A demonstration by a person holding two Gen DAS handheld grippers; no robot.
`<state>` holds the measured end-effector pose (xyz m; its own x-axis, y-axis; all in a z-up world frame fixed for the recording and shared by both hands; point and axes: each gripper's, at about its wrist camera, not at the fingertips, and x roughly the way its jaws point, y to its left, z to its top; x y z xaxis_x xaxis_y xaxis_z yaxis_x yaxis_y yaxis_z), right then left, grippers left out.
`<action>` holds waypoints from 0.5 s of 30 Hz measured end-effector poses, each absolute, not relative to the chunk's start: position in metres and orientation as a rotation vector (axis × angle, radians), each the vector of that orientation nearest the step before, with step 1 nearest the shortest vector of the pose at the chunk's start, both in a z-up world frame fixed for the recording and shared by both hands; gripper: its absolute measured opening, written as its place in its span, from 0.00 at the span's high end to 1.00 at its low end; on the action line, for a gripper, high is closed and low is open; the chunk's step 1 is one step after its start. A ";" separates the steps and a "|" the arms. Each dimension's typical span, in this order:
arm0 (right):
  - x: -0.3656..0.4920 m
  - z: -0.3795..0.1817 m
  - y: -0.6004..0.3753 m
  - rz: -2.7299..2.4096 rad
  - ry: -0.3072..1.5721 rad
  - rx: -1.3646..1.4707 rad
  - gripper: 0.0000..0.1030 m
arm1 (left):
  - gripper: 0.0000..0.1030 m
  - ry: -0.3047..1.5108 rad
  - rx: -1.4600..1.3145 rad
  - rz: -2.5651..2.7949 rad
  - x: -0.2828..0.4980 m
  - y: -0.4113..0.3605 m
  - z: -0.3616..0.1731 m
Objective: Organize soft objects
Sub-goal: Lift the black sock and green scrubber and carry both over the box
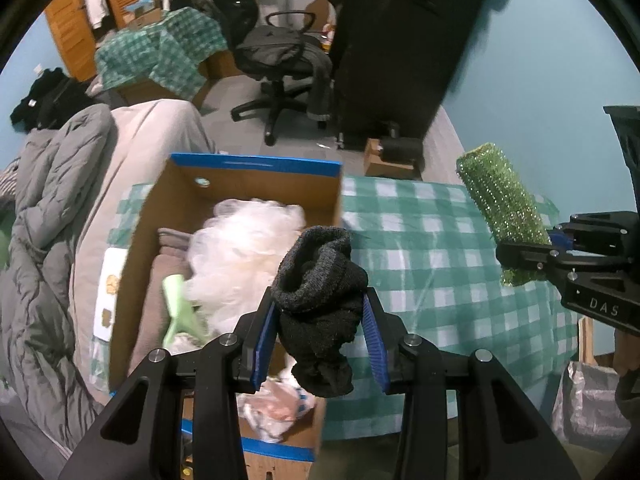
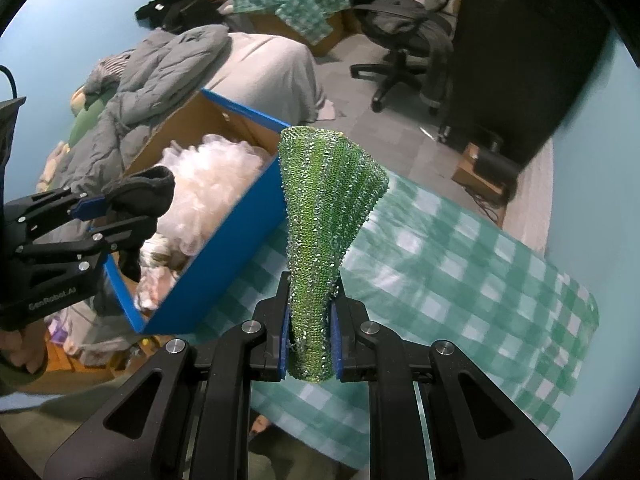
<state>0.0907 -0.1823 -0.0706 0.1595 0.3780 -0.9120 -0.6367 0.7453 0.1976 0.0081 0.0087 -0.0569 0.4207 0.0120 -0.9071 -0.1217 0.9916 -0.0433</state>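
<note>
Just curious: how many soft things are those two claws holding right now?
2. A dark sock in the left gripper by the box; a green sparkly cloth in the right gripper.

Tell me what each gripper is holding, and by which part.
The left gripper clamps a bunched dark grey knitted sock around its middle. The right gripper pinches a glittery green scrubbing cloth at its gathered lower end.
</note>
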 end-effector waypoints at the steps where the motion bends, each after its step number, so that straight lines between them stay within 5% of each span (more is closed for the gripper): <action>1: 0.091 -0.071 -0.176 0.748 1.209 -0.258 0.86 | 0.60 1.134 -0.112 0.093 0.007 0.013 -0.057; 15: 0.096 -0.082 -0.091 0.864 1.220 -0.309 0.86 | 0.61 1.166 -0.186 0.184 0.003 0.085 -0.076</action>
<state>0.0956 -0.0914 -0.0820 0.0831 0.4107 -0.9080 -0.7202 0.6545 0.2301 0.0025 0.0846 -0.0756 0.3823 0.0470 -0.9228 -0.2390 0.9698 -0.0496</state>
